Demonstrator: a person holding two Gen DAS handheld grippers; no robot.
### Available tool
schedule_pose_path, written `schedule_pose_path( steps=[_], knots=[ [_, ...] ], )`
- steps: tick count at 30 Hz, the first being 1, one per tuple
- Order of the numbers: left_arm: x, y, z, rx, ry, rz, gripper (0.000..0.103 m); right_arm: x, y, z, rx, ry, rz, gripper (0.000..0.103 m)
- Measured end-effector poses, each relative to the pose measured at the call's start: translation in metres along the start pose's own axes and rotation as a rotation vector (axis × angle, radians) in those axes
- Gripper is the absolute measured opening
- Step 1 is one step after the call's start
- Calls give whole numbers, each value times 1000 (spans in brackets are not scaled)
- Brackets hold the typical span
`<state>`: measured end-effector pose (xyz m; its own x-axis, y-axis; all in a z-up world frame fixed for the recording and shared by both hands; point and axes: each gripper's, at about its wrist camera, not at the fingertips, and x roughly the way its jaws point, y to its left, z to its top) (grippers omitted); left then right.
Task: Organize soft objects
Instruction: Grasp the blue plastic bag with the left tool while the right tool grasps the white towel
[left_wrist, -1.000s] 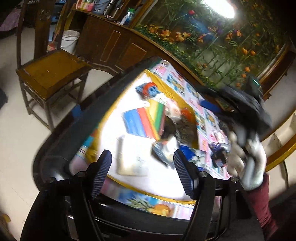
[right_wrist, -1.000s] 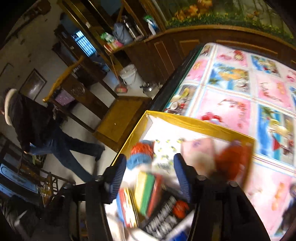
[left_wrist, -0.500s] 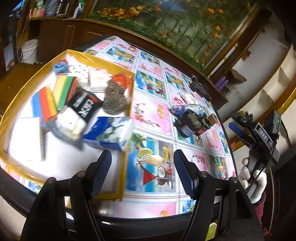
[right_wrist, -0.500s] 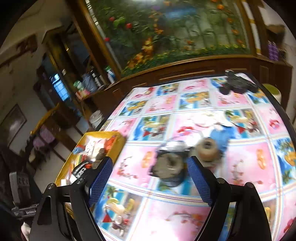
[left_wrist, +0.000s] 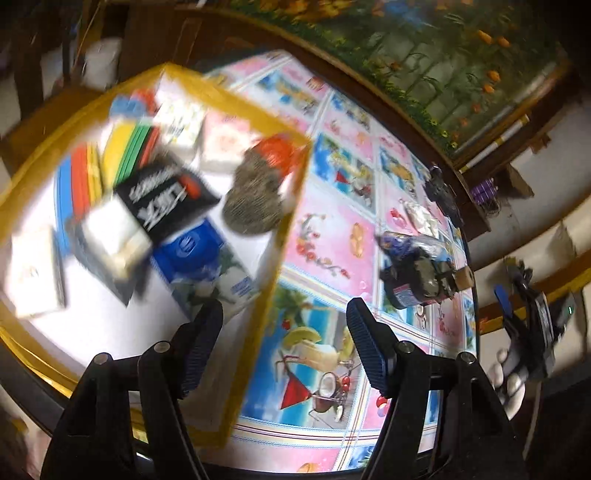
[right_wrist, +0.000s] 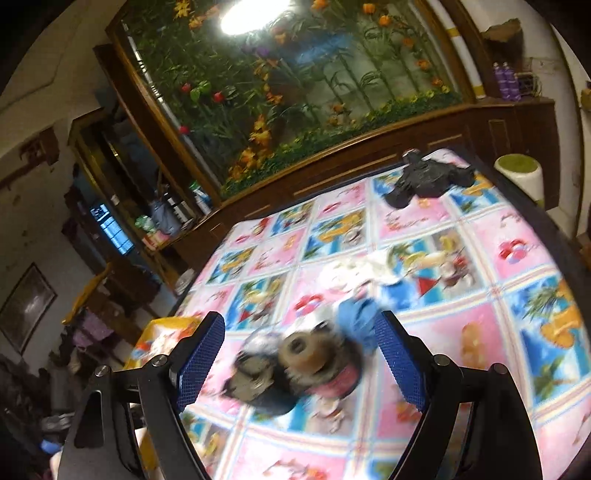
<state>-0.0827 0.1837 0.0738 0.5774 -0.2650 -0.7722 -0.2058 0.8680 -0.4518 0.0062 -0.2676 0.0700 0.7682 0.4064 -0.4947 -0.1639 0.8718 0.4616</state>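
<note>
The left gripper (left_wrist: 284, 343) hangs over the near edge of the counter (left_wrist: 325, 236), its jaws apart with nothing between them. Its left finger sits above the yellow-rimmed tray (left_wrist: 284, 236), which fills the view from 8 to 11 o'clock.

The tray holds 1 blue tissue pack (left_wrist: 207, 266) just ahead of the jaws, 1 black packet with white lettering (left_wrist: 166, 199) at 10 o'clock, 1 grey-brown scrubber (left_wrist: 255, 199) near the tray's right rim, and 1 orange item (left_wrist: 277, 151) touching the scrubber's far side. There are also 2 fanned stacks of coloured sheets (left_wrist: 107, 162), 1 white pad (left_wrist: 35, 277) at 9 o'clock, and 2 pale packs (left_wrist: 199, 129) towards the far rim. Motion blur hides finer detail.

At 3 o'clock on the patterned cloth lies 1 dark bundle of objects (left_wrist: 421, 277), well apart from the tray. A further black heap (left_wrist: 443, 195) lies at 2 o'clock.

The right gripper (right_wrist: 299, 358) hovers above that same bundle (right_wrist: 295, 365), jaws wide apart, the blurred bundle framed between the fingers; whether they touch it I cannot tell. 1 white crumpled item (right_wrist: 369, 269) lies at 12 o'clock, and 1 black heap (right_wrist: 424, 181) at 1 o'clock near the far edge.
</note>
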Motion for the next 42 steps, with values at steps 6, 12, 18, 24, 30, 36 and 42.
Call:
schedule_pose_path(
  steps=[6,12,18,24,30,36,42],
  knots=[
    [18,-49,8,125,17,-19,69,27,-47,-12,154,47,-44,84],
    [61,-100,34,205,37,-99,69,36,-61,-8,242,69,16,84],
    [94,-154,65,274,59,-211,68,50,-66,-7,255,104,27,84],
    [150,-207,74,490,167,-45,68,48,-66,-6,250,96,7,84],
    [170,-178,76,485,279,118,71,49,-68,-6,248,101,-13,84],
    [137,-126,81,497,244,290,71,50,-66,-6,241,106,-7,85],
    [92,-95,64,480,214,138,71,49,-64,-7,236,110,-17,85]
  ],
)
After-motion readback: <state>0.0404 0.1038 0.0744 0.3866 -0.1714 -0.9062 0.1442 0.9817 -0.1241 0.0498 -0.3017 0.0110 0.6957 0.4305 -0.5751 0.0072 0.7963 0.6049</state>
